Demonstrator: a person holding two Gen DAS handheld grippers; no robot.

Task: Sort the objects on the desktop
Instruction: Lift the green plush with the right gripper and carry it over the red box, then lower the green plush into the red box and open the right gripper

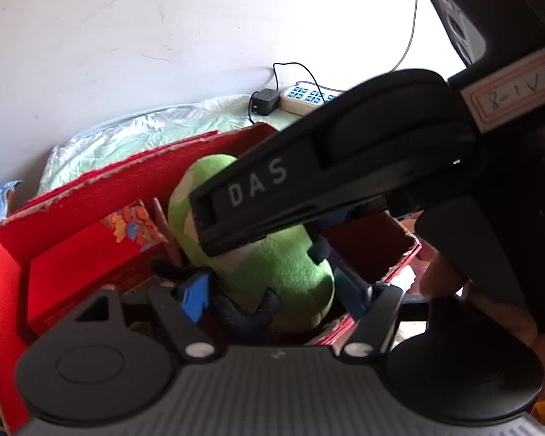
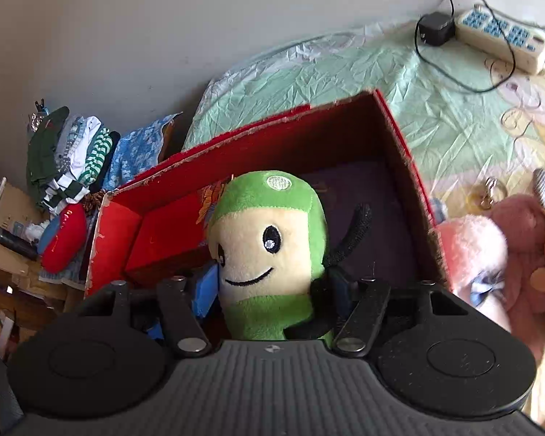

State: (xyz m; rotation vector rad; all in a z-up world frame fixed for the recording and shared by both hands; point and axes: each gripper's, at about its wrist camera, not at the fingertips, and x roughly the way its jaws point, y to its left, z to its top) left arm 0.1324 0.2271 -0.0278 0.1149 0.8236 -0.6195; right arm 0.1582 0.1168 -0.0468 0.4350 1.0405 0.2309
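Plain grey wall (image 2: 163, 36) behind a crinkled green tablecloth (image 2: 436, 109).

A crinkled green sheet (image 2: 399, 83) carries the red box (image 2: 399, 138), power strip (image 2: 501, 38) and plush toys (image 2: 490, 250).

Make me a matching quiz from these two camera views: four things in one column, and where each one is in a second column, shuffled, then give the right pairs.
Things:
1. green plush toy
2. power strip
3. pink plush toys
4. folded clothes

Places:
A. on the crumpled green cover, far right corner
B. outside the red box, against its right wall
C. between the right tool's fingers, over the red box
D. stacked off the table, to the left

Pairs: 1-C, 2-A, 3-B, 4-D
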